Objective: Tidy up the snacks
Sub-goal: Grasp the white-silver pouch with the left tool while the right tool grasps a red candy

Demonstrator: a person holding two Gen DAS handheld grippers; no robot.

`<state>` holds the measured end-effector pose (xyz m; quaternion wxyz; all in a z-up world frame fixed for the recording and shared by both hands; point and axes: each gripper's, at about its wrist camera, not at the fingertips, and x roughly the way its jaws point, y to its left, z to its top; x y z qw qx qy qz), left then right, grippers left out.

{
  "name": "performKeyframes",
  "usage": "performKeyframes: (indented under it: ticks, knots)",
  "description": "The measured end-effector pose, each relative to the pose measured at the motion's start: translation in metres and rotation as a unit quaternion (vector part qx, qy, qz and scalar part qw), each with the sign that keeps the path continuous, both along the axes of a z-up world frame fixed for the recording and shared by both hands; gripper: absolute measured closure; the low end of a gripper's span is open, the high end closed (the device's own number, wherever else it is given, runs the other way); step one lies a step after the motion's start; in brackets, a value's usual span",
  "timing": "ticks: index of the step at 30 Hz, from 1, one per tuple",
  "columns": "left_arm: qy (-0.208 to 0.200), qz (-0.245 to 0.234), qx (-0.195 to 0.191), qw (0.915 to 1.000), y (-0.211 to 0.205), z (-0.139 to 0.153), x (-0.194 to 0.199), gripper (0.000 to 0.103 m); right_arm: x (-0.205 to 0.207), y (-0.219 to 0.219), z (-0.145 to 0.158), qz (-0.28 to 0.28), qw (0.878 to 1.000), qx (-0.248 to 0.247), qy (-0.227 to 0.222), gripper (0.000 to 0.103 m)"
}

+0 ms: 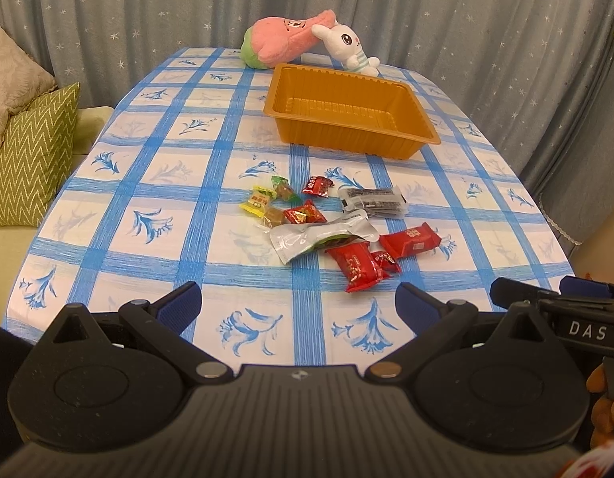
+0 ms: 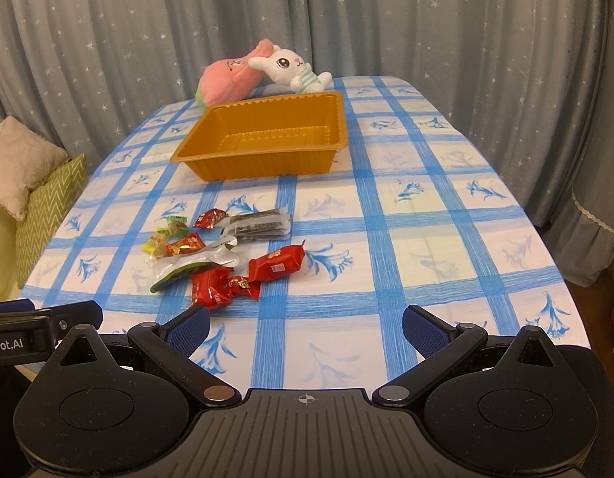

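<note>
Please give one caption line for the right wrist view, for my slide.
Open right gripper faces scattered snack packets and an empty orange tray on a checked tablecloth.

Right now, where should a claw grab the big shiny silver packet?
Probably the flat silver foil pouch is best pinched at its free near-left corner, coming from the left claw side. It lies flat, and its right end is tucked against the red wrapped snacks, so that corner is clearest.
</note>
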<state>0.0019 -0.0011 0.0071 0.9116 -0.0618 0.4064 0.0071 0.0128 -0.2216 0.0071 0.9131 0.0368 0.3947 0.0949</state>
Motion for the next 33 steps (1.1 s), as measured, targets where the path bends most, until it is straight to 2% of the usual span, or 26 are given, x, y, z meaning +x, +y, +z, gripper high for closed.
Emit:
performKeyframes:
  ticks: [4, 10, 12, 14, 16, 22, 24, 29, 33]
  knots:
    - [-0.002, -0.002, 0.000, 1.0000, 0.008, -0.002, 0.012, 0.001, 0.007, 0.004, 0.000, 0.010, 1.000, 0.001, -0.003, 0.001]
    - [0.004, -0.026, 0.000, 0.9997, 0.027, -0.014, 0.045, 0.001, 0.022, 0.022, -0.019, 0.037, 0.999, 0.009, -0.018, 0.001]
    - [0.007, -0.041, 0.002, 0.9991, 0.033, -0.020, 0.056, 0.001, 0.029, 0.029, -0.025, 0.050, 0.998, 0.011, -0.019, 0.019]
    - [0.011, -0.061, 0.008, 0.9981, 0.038, -0.029, 0.068, 0.001, 0.036, 0.035, -0.033, 0.057, 0.998, 0.018, -0.015, 0.023]
    - [0.011, -0.085, 0.018, 0.9961, 0.042, -0.037, 0.078, 0.006, 0.043, 0.042, -0.041, 0.066, 0.997, 0.022, -0.016, 0.027]
    - [0.010, -0.158, 0.022, 0.9871, 0.055, -0.063, 0.104, 0.014, 0.064, 0.067, -0.061, 0.097, 0.995, 0.034, -0.009, 0.047]
    - [0.007, -0.175, 0.024, 0.9843, 0.058, -0.069, 0.109, 0.020, 0.070, 0.077, -0.068, 0.108, 0.994, 0.033, -0.004, 0.053]
    - [0.015, -0.193, 0.014, 0.9811, 0.069, -0.082, 0.121, 0.034, 0.078, 0.095, -0.076, 0.125, 0.992, 0.019, -0.004, 0.056]
    - [0.017, -0.200, 0.006, 0.9797, 0.072, -0.086, 0.124, 0.035, 0.086, 0.105, -0.084, 0.133, 0.991, -0.007, 0.008, 0.068]
